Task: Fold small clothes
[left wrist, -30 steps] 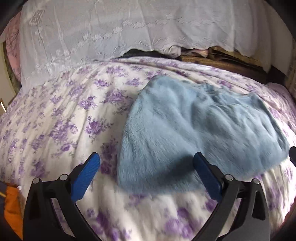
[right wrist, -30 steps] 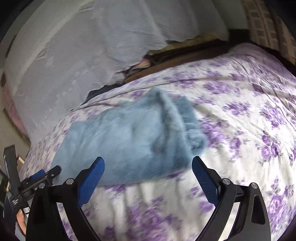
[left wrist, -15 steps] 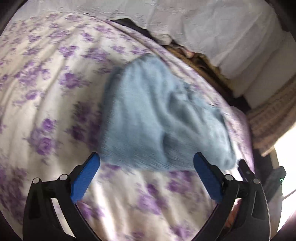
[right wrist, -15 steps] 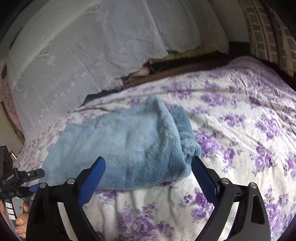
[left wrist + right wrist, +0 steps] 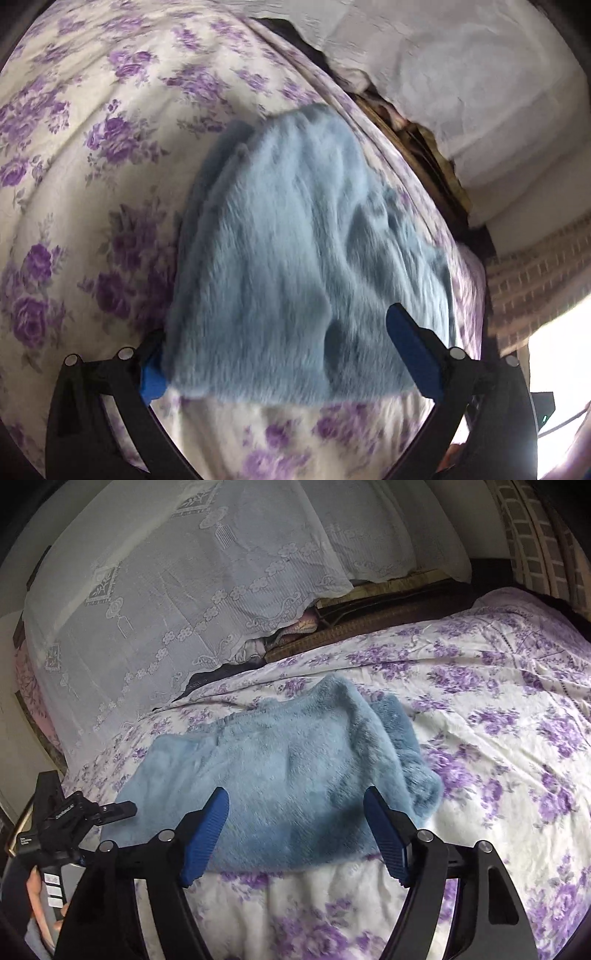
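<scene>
Left wrist view: fluffy blue garment [image 5: 303, 258] lies folded on the floral bedsheet [image 5: 74, 166]. Left gripper [image 5: 284, 350] stands wide open over the garment's near edge; the left pad is tucked under that edge's corner, the right pad [image 5: 413, 354] rests above the pile, nothing pinched.

Right wrist view: same garment [image 5: 280, 768] on the bedsheet [image 5: 517, 701], near hem between the right gripper [image 5: 295, 834] fingers. Jaws closing, still apart, pads clear of the cloth. Left gripper [image 5: 88, 812] at the garment's left end.
</scene>
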{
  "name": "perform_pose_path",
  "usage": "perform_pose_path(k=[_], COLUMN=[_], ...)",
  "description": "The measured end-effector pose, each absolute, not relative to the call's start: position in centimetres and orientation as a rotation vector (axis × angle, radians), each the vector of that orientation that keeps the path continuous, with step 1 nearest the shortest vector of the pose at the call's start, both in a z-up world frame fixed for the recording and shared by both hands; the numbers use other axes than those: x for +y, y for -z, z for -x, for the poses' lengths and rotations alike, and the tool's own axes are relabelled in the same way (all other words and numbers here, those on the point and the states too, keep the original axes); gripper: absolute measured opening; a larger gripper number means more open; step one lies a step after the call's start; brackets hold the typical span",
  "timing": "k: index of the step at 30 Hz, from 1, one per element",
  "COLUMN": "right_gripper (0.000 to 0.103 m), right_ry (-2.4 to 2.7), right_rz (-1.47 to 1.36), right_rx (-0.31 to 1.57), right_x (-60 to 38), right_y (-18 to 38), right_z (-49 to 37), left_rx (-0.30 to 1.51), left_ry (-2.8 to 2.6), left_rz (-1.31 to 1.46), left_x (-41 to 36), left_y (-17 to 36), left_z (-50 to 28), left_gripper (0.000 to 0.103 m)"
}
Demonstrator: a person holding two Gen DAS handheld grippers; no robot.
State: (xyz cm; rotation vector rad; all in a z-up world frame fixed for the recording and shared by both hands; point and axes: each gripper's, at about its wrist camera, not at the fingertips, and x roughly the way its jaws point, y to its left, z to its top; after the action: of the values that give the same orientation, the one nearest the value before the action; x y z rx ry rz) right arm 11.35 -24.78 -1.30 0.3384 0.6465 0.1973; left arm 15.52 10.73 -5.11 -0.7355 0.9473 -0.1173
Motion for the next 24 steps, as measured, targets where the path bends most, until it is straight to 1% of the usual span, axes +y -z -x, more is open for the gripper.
perform_pose_path(k=[3, 7, 9, 11, 14, 16, 18, 20, 21, 24], right_gripper=[0.07, 0.07, 0.07, 0.072, 0.072, 0.072, 0.074, 0.075, 0.075, 0.076], right_ry=[-0.198, -0.251, -0.27, -0.264, -0.27, -0.261, -0.254, -0.257, -0.26, -0.269], right_rz=[-0.291, -0.2, -0.123, 0.003, -0.006, 0.009, 0.022, 0.018, 0.013, -0.001], right_rx=[0.654, 0.665, 0.694, 0.825, 0.815, 0.808, 0.805, 0.805, 0.806, 0.806], right_x=[-23.2, -19.8, -18.1, -16.2, -16.5, -16.3, -16.1, -16.2, -16.2, -16.2], right_y=[0.3, 0.0, 1.3, 4.6, 4.2, 4.2, 4.2, 4.1, 4.1, 3.9], right_z=[-13.3, -15.4, -16.2, -17.6, -17.5, -17.3, -17.1, -17.0, -17.0, -16.9], left_rx=[0.922, 0.906, 0.904, 0.903, 0.904, 0.898, 0.882, 0.866, 0.859, 0.839], left_ry=[0.089, 0.058, 0.041, 0.018, -0.009, -0.019, 0.001, 0.016, 0.018, 0.025], left_rz=[0.764, 0.682, 0.609, 0.555, 0.502, 0.487, 0.483, 0.466, 0.452, 0.421], left_x=[10.9, 10.4, 9.8, 9.3, 8.8, 8.9, 9.1, 9.1, 9.0, 8.6], left_y=[4.9, 5.1, 5.0, 4.9, 4.9, 4.9, 4.6, 4.1, 3.9, 3.3], left_z=[-16.0, -16.2, -16.5, -17.1, -18.0, -18.0, -17.7, -17.3, -17.0, -16.6], left_gripper=[0.097, 0.091, 0.091, 0.091, 0.09, 0.075, 0.053, 0.04, 0.036, 0.032])
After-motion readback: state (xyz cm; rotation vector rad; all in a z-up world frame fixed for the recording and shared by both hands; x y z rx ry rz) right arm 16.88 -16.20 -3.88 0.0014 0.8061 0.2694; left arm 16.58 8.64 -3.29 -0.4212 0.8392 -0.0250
